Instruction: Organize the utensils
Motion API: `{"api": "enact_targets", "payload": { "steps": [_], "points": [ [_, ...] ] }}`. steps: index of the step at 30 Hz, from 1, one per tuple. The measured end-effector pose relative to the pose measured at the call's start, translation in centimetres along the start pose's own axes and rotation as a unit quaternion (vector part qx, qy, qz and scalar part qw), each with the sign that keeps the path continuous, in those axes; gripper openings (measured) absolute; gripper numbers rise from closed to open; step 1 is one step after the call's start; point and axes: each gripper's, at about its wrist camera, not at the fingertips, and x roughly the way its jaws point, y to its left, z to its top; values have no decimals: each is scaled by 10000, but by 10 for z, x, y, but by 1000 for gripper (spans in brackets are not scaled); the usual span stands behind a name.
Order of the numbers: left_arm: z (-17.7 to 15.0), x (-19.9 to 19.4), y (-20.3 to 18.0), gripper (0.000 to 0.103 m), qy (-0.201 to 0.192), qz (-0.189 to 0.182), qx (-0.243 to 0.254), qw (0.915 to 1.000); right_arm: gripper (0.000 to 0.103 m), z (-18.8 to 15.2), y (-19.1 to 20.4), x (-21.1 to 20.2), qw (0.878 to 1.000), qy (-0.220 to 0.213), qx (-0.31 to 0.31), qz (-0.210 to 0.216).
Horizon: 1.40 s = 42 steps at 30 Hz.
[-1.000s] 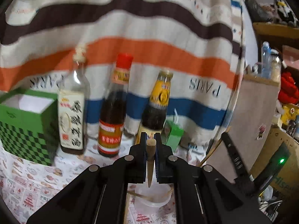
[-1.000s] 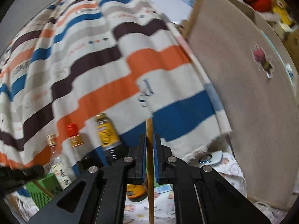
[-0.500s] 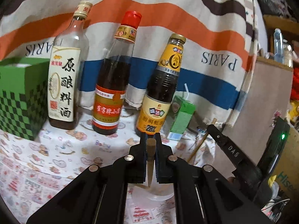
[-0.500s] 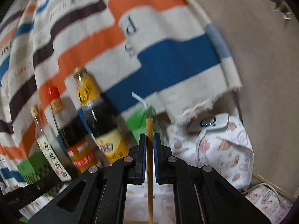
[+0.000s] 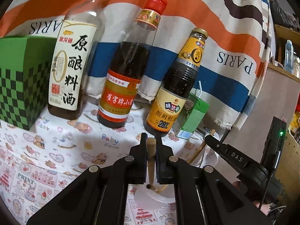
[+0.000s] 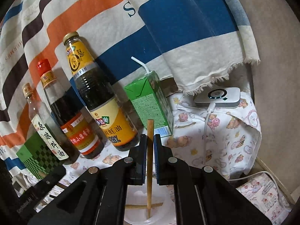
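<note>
In the left wrist view my left gripper [image 5: 151,140] is shut on a wooden chopstick [image 5: 150,161] that stands upright between the pads. Its lower end reaches the clear plastic cup [image 5: 165,201] below, where another stick [image 5: 162,189] lies. My right gripper [image 5: 211,140] comes in from the right with its own chopstick [image 5: 198,150]. In the right wrist view the right gripper [image 6: 150,138] is shut on that chopstick [image 6: 150,150]. The stick's tip dips into the cup [image 6: 166,204], crossing a chopstick [image 6: 138,205] that lies flat inside. The left gripper's body [image 6: 46,183] shows at lower left.
Three sauce bottles [image 5: 121,78] stand in a row before a striped cloth [image 5: 187,18]. A green carton with a straw [image 6: 150,105] is to their right, a green checkered box [image 5: 16,78] to their left. A white device with a cable [image 6: 218,96] lies by the beige panel [image 6: 277,75].
Both grippers have come down toward the table, so the bottles look larger and higher. The right gripper's view swung down from the cloth to the carton and cup. Both chopsticks stay gripped.
</note>
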Motion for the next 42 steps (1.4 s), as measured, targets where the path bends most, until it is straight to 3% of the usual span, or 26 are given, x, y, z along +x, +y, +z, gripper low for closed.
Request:
{"api": "enact_targets", "payload": {
  "steps": [5, 8, 10, 12, 17, 21, 23, 30, 32, 35, 38, 40, 42],
  "points": [
    [2, -6, 1, 14, -120, 336, -6, 9994, 9, 6, 1, 0, 9999, 139, -18, -100],
    [5, -12, -1, 24, -212, 678, 163, 9973, 32, 8, 6, 4, 9988, 442, -162, -109],
    [9, -21, -2, 30, -385, 878, 351, 9948, 56, 10, 8, 0, 9990, 415, -162, 60],
    [14, -29, -2, 42, -478, 958, 421, 9934, 66, 12, 11, -6, 9993, 274, -239, 57],
    [23, -44, -2, 63, -647, 1034, 424, 9916, 77, 16, 19, -20, 9990, 34, -413, 174],
    [28, -56, -12, 66, -774, 1312, 920, 9840, 86, 17, 26, -30, 9983, -86, -444, 363],
    [28, -68, -14, 69, -962, 1642, 1110, 9754, 86, 16, 32, -34, 9974, -129, -569, 434],
    [15, -114, 2, 102, -911, 1991, 1346, 9664, 87, 1, 49, -50, 9963, -241, -755, 343],
    [6, -123, 6, 102, -912, 2098, 1440, 9628, 89, -5, 55, -57, 9955, -193, -877, 305],
    [-8, -131, 18, 102, -742, 1955, 1411, 9677, 91, -22, 65, -71, 9922, -71, -1220, 239],
    [-23, -130, 32, 102, -498, 1808, 1145, 9756, 93, -37, 64, -84, 9936, -154, -1103, 199],
    [-35, -128, 43, 102, -320, 1710, 953, 9801, 103, -50, 61, -91, 9949, -172, -943, 319],
    [-51, -124, 54, 102, -158, 1707, 898, 9811, 103, -63, 59, -90, 9940, -60, -947, 535]
  ]
}}
